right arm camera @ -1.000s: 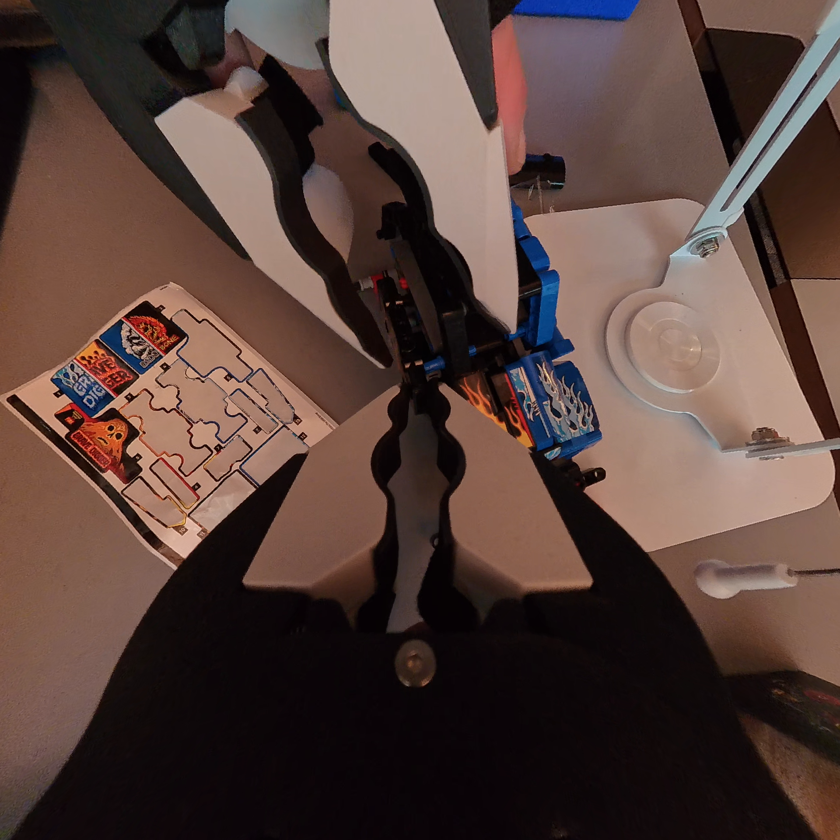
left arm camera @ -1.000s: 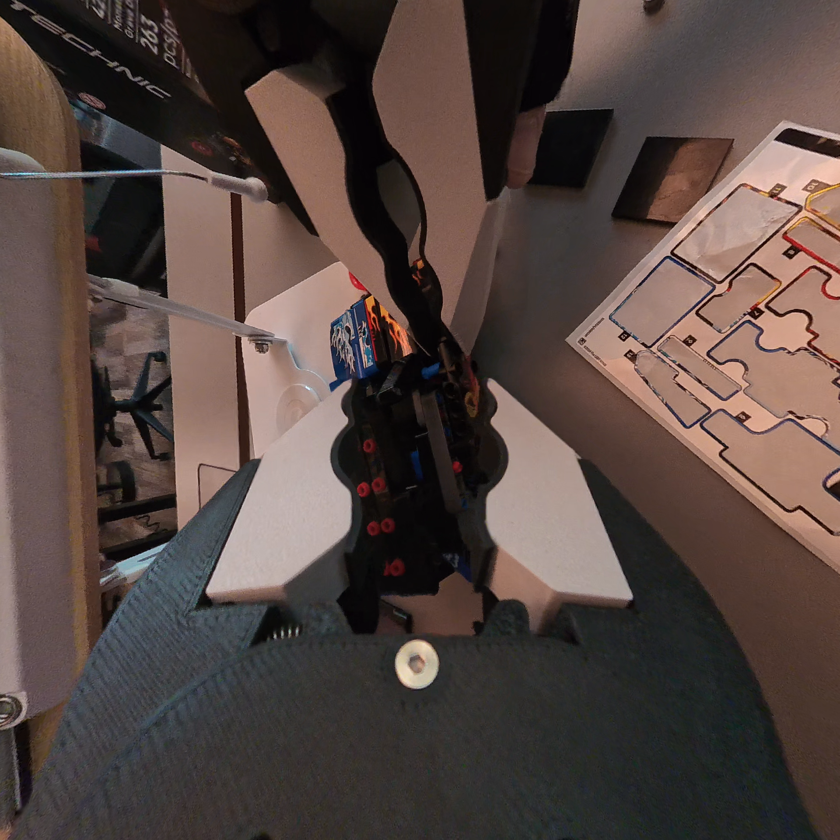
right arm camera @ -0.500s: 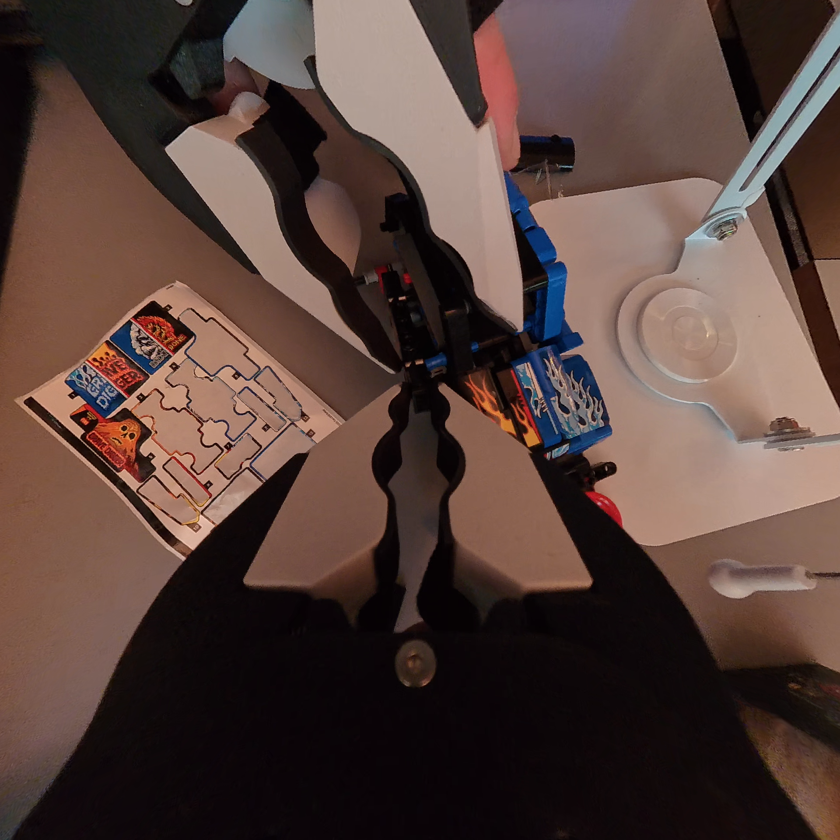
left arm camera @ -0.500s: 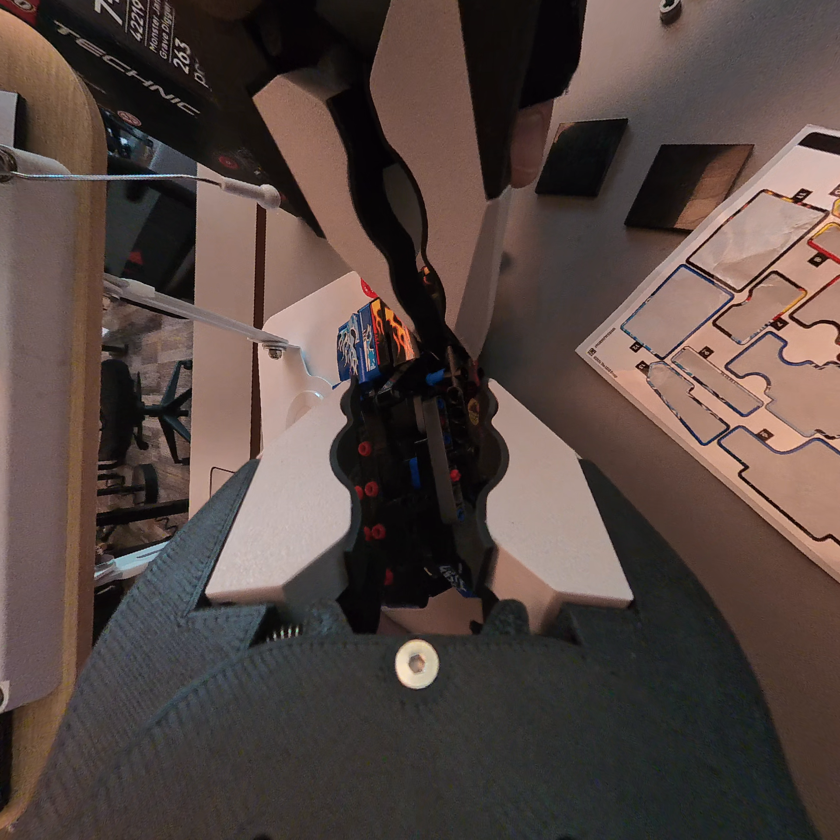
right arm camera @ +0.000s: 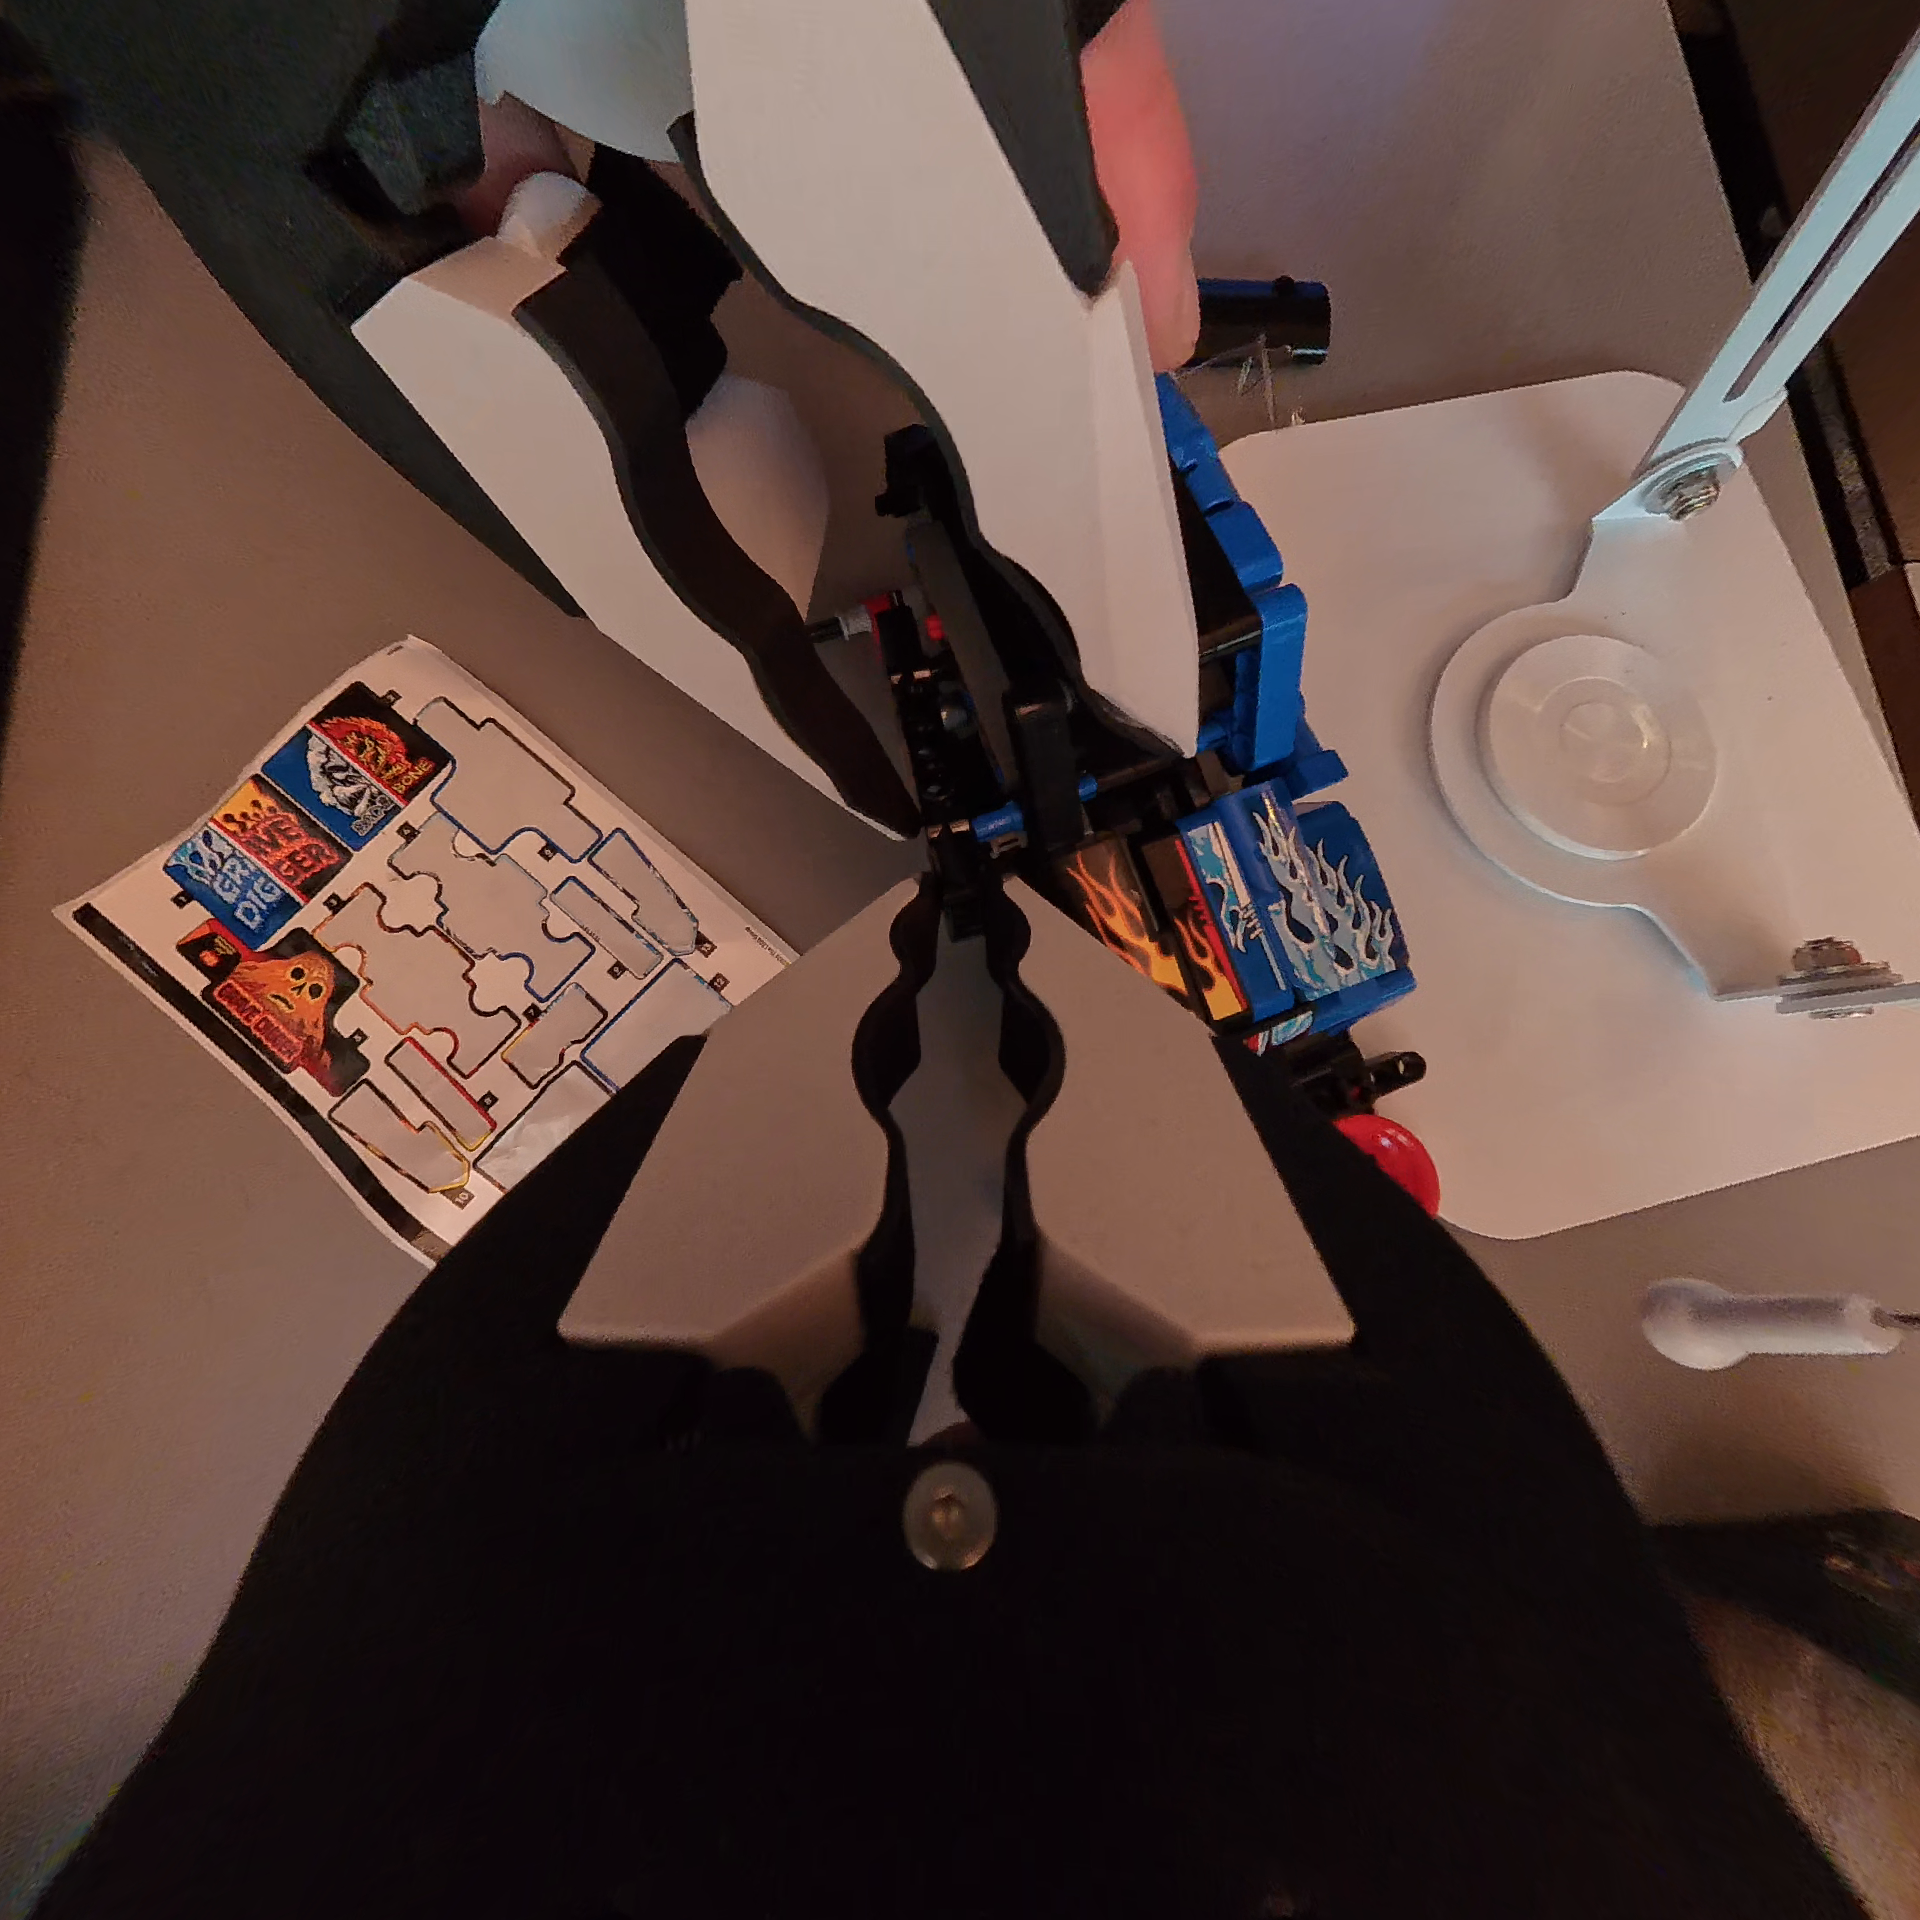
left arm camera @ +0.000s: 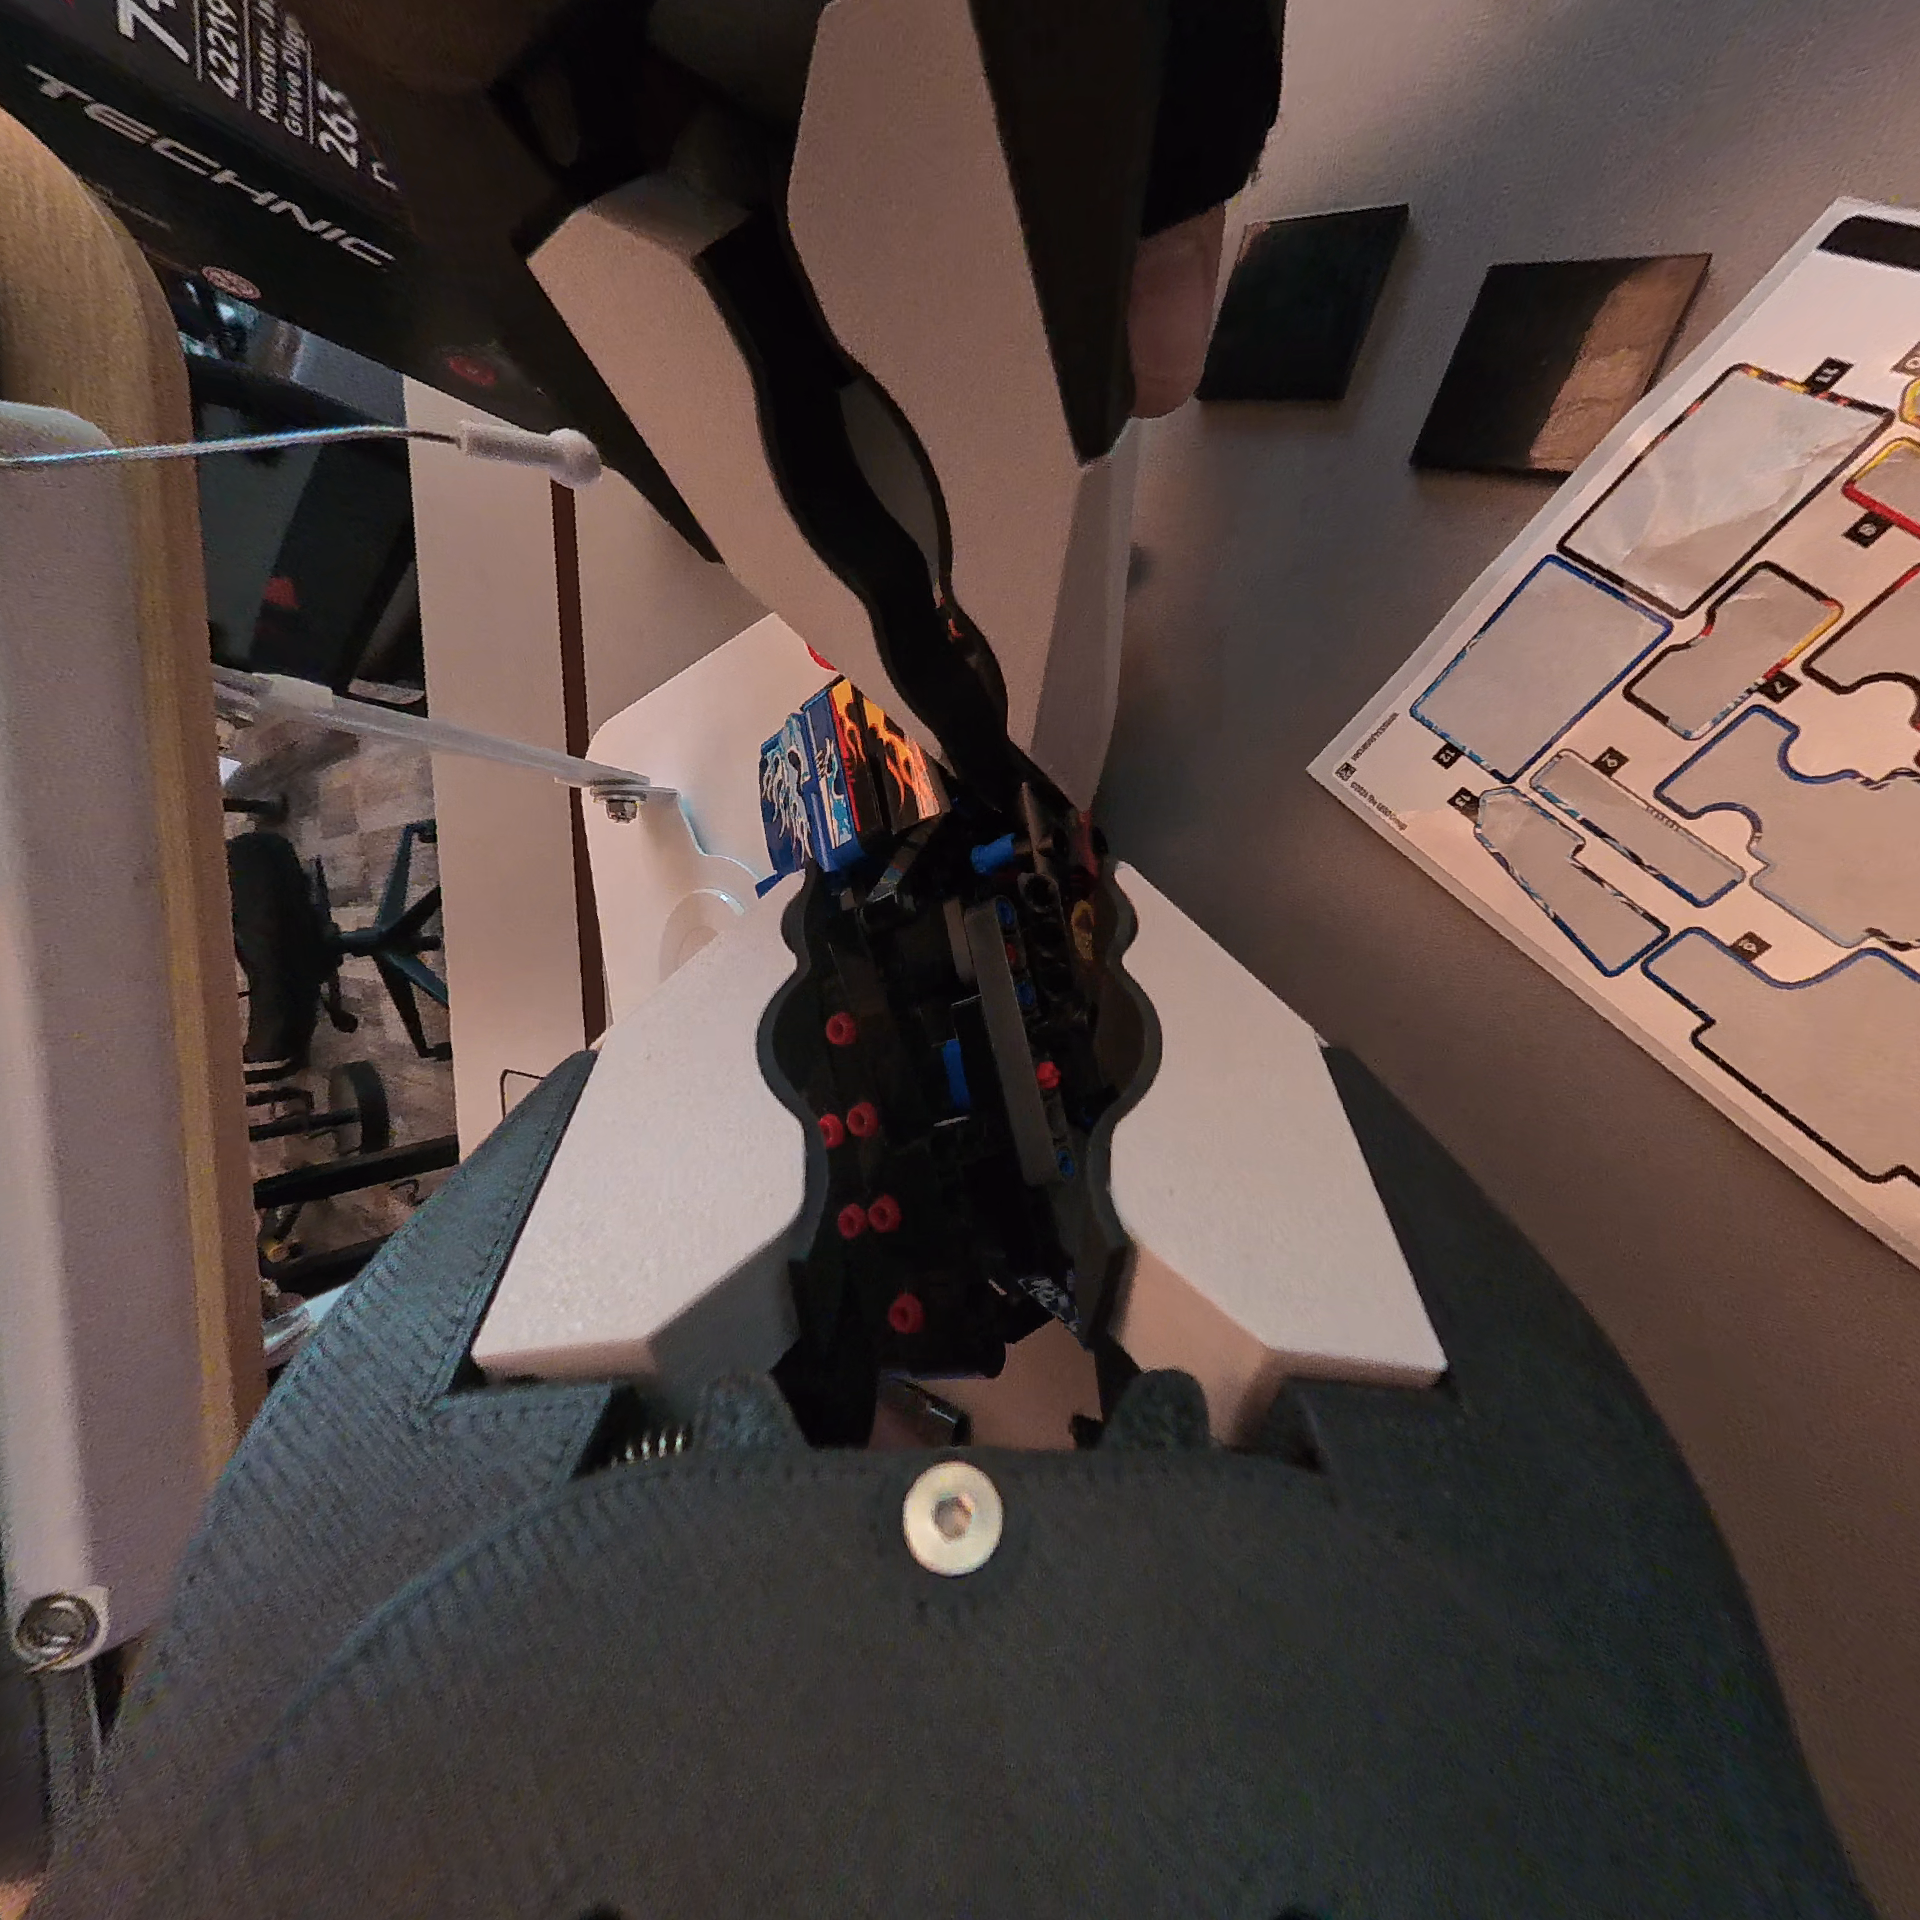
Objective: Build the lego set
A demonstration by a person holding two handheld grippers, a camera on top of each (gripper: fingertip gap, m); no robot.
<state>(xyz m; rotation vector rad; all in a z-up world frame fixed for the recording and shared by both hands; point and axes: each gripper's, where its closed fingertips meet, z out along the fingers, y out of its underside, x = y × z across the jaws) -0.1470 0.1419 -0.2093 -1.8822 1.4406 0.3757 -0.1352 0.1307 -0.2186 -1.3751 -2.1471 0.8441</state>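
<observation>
**Item: lego model gripped from both ends above the table**

Left wrist view: we find our left gripper point(left arm camera: 951, 1049) clamped narrow on the black, red-pinned and blue lego model point(left arm camera: 935, 1091), its long axis running forward between the fingers. The right gripper point(left arm camera: 1023, 769) reaches in from above, meeting its far end.

Right wrist view: our right gripper point(right arm camera: 961, 914) pinches the lego model point(right arm camera: 1226, 831) at its near tip; flame-stickered blue panels point right, over the white base plate point(right arm camera: 1455, 1091). The sticker sheet point(right arm camera: 416, 935) lies left.

Against half a second ago: little changed, both grips unaltered.
</observation>
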